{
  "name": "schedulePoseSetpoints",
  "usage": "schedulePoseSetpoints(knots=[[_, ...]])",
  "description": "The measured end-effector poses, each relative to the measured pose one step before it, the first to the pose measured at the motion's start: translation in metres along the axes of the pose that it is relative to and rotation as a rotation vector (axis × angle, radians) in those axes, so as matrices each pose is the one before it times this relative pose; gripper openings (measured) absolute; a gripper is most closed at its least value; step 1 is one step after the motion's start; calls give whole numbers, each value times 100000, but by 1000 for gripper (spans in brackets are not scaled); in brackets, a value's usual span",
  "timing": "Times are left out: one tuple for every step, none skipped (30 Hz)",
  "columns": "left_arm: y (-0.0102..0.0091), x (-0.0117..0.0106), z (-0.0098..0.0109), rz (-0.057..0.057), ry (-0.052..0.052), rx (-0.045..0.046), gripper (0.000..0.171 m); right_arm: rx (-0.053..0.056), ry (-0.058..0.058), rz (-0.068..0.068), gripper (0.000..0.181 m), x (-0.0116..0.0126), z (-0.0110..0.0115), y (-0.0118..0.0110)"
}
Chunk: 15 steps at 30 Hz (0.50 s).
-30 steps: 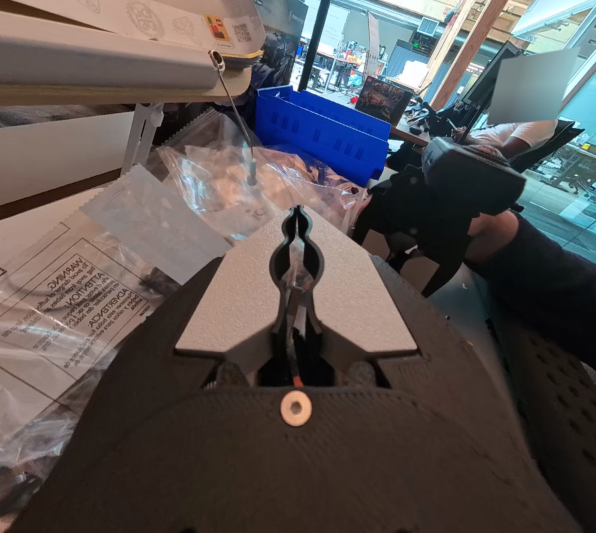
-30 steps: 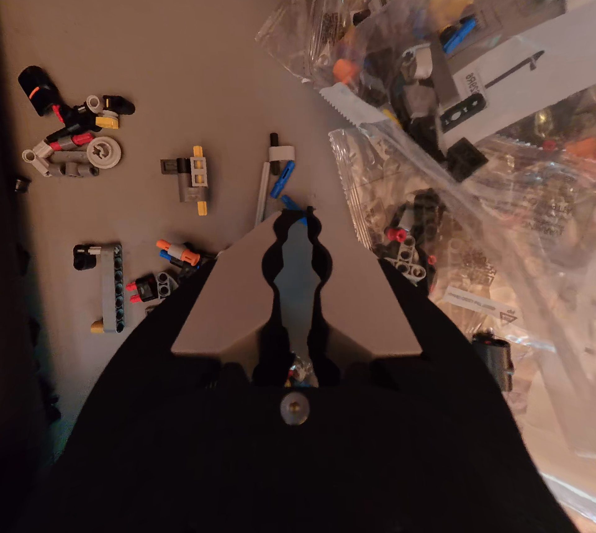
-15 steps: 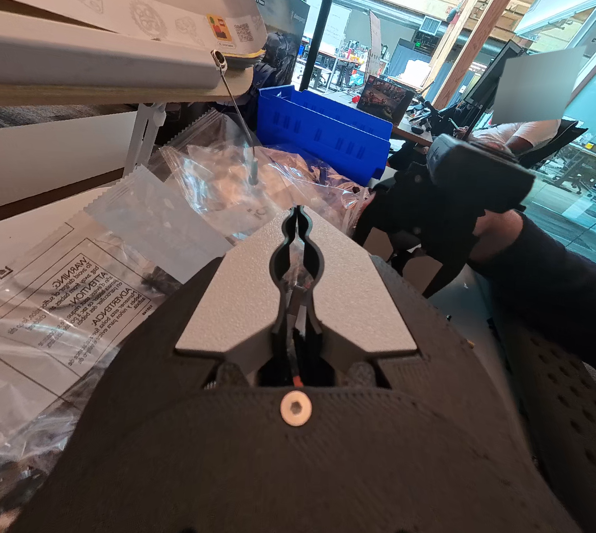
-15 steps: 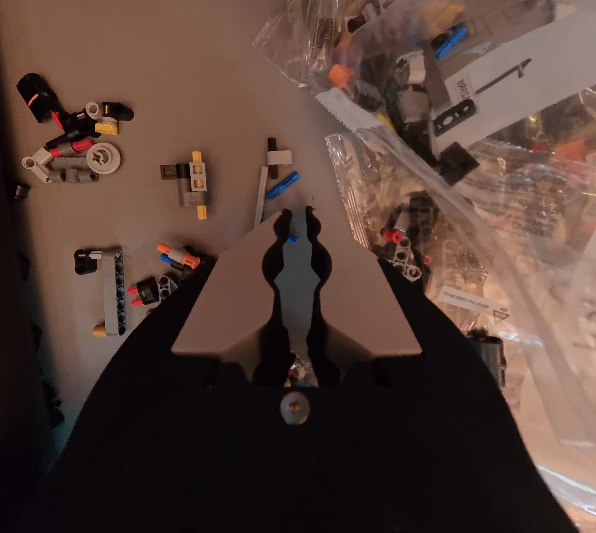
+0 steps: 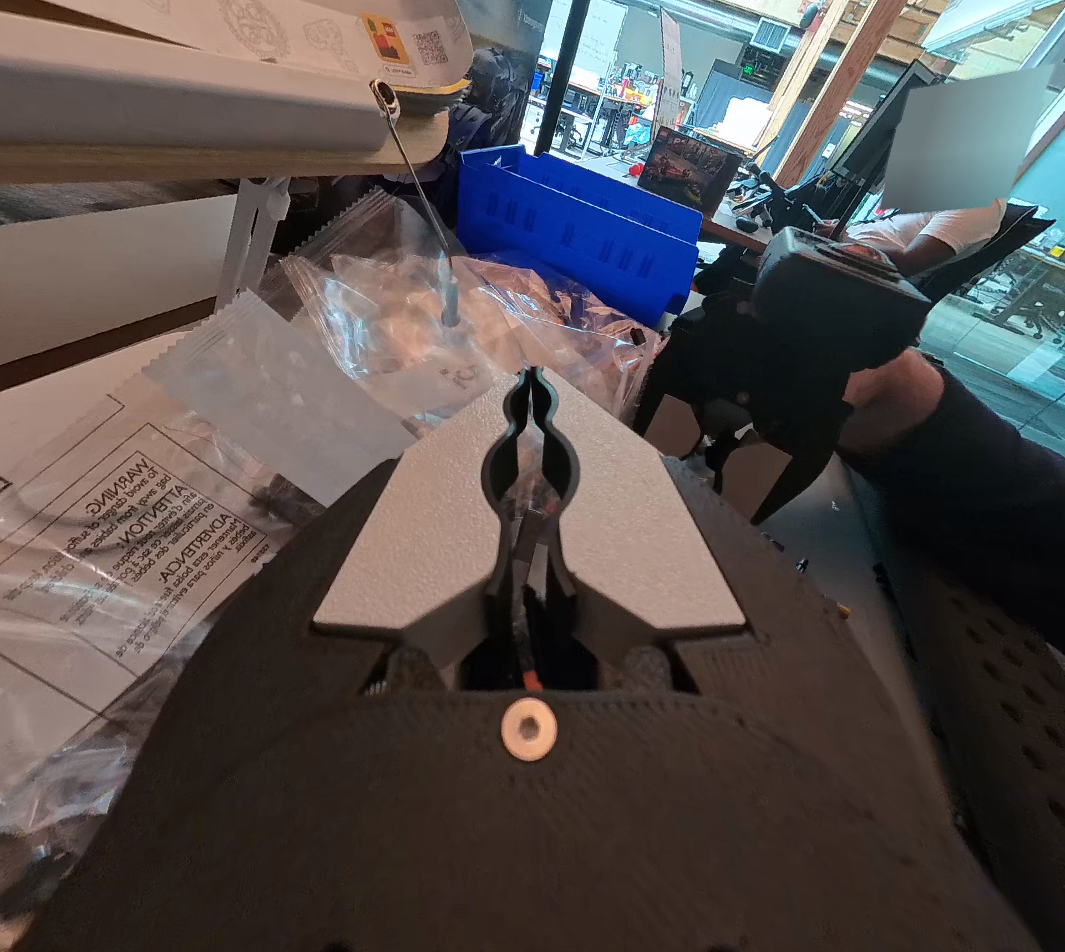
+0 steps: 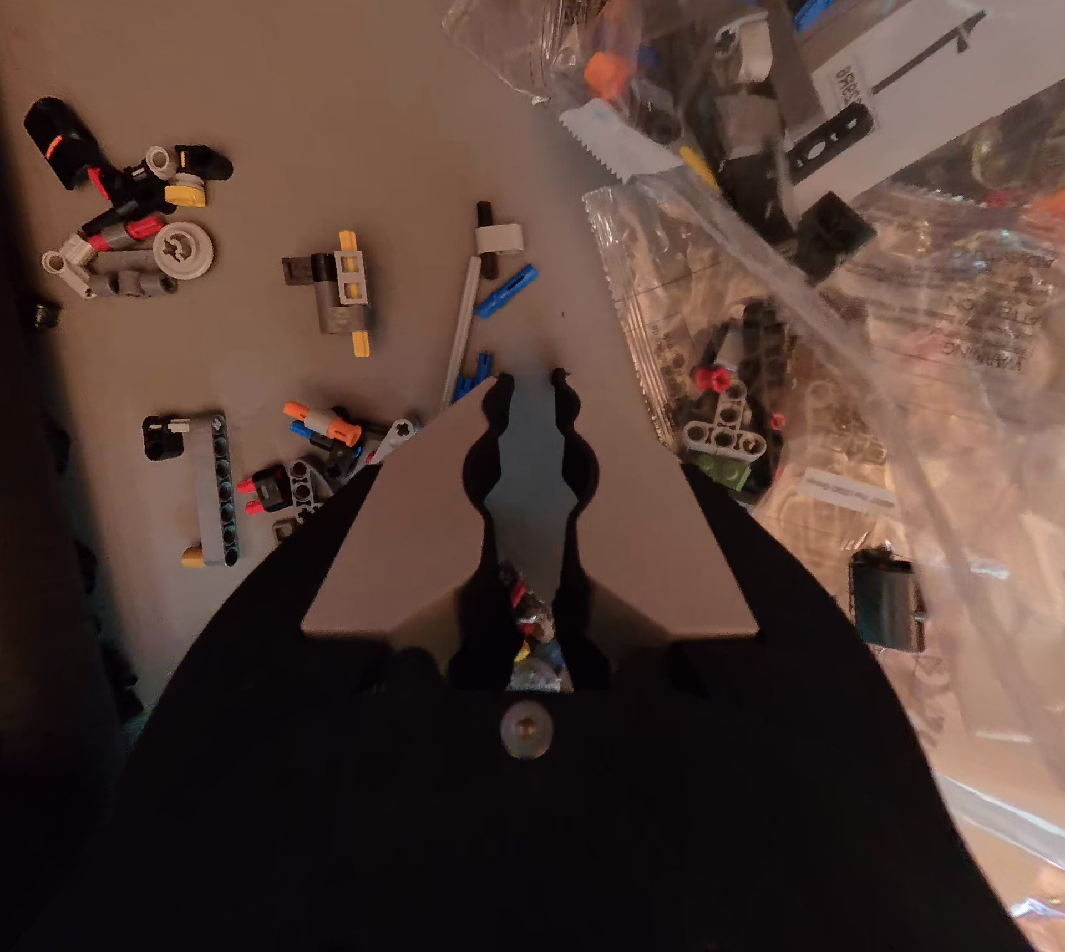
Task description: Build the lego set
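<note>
Right claw (image 6: pixel 530 377) hangs part open and empty over the table (image 6: pixel 299 14); left claw (image 5: pixel 531 377) is pinched nearly closed on something small I can't identify. Blue pin (image 6: pixel 506 290), centre frame by the grey rod (image 6: pixel 463 328), looks light, stiff, slippery: best gripped across its middle

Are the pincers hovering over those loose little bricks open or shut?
Open. The right gripper shows bare grey tabletop through the gap between its jaws, nothing between the tips.

The left wrist view is bright with daylight from behind, the right wrist view dim and orange, both bent at the edges.
</note>
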<state>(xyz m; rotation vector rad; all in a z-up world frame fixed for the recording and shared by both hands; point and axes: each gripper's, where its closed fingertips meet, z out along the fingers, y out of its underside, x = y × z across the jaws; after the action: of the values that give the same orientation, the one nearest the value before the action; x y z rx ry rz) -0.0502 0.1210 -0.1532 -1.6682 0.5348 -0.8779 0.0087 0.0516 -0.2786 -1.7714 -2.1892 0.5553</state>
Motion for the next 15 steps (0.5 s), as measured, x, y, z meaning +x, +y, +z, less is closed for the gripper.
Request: schedulePoseSetpoints(knots=[[31,14,31,161,15,-205,0,177,91,-326,12,7,30,-80],[30,2,18,189,-70,-186,0,247,187,-359,11,18,54,-105],[43,-8,15,131,-85,-148,0,411,142,-432,9,-4,78,-173],[27,-4,24,-28,9,-83,0,565,271,-313,8,13,112,-216],[13,-2,4,-49,30,-44,0,624,515,-75,8,64,132,-276],[9,5,12,60,-24,-50,0,614,283,-77,7,18,158,-299],[11,-2,3,82,-19,-75,0,558,-151,-452,8,-79,144,-290],[1,-1,2,75,-34,-69,0,407,-1,-770,9,-92,111,-203],[6,5,0,61,-28,-19,0,51,567,-604,10,17,24,-84],[-9,-3,-1,51,-18,-2,0,-91,659,14,10,82,-69,22],[-7,-5,-2,53,-27,-19,0,593,-56,576,11,32,-141,-22],[2,-3,-14,25,-14,-3,0,1384,-531,940,11,12,-163,-123],[-2,4,9,16,-7,19,0,1403,-517,1027,11,22,-154,-146],[11,10,11,54,6,-64,0,875,-508,873,12,5,-64,-114],[31,3,20,83,-2,-158,0,298,-665,552,13,-55,32,-64]])
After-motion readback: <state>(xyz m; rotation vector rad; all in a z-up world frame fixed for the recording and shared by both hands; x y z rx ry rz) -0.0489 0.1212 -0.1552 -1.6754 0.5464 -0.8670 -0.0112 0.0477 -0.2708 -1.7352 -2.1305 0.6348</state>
